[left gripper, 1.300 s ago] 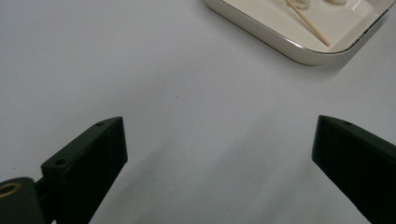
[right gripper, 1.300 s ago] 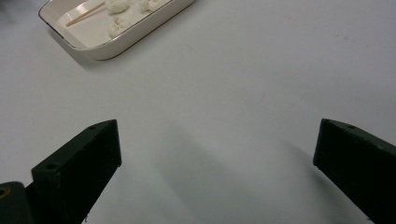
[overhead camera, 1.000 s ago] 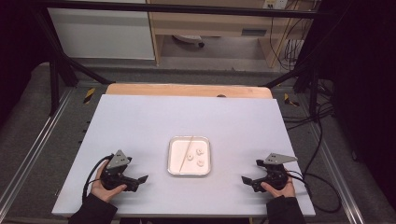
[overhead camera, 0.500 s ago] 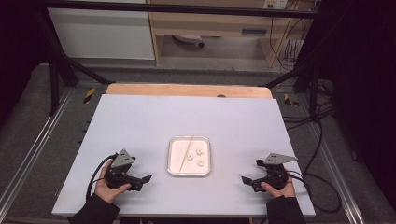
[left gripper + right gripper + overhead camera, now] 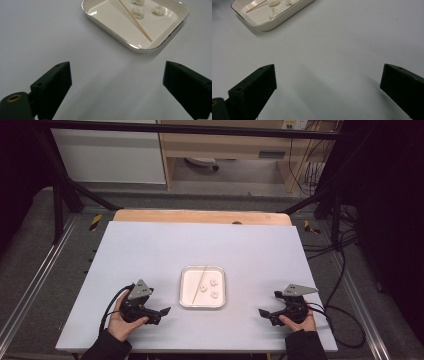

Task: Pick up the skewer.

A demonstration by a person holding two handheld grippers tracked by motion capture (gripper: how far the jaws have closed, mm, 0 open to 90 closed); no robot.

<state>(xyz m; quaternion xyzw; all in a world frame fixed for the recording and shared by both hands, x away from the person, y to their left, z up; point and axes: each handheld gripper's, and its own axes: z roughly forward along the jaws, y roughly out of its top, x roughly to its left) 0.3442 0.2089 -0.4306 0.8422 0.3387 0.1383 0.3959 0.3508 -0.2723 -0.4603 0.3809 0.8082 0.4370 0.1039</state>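
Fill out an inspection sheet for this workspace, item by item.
Surface: white table top, wooden strip at its far edge.
Job's things: white square tray at centre; in it a thin wooden stick and three small white lumps.
Clutter: nothing seen on the table.
Grippers: left gripper and right gripper low over the near edge on either side of the tray, both open and empty; the left's jaws have just been closing slightly.
Cables: one trails from each gripper; more on the floor at right.
Surroundings: black frame, wooden shelving behind.
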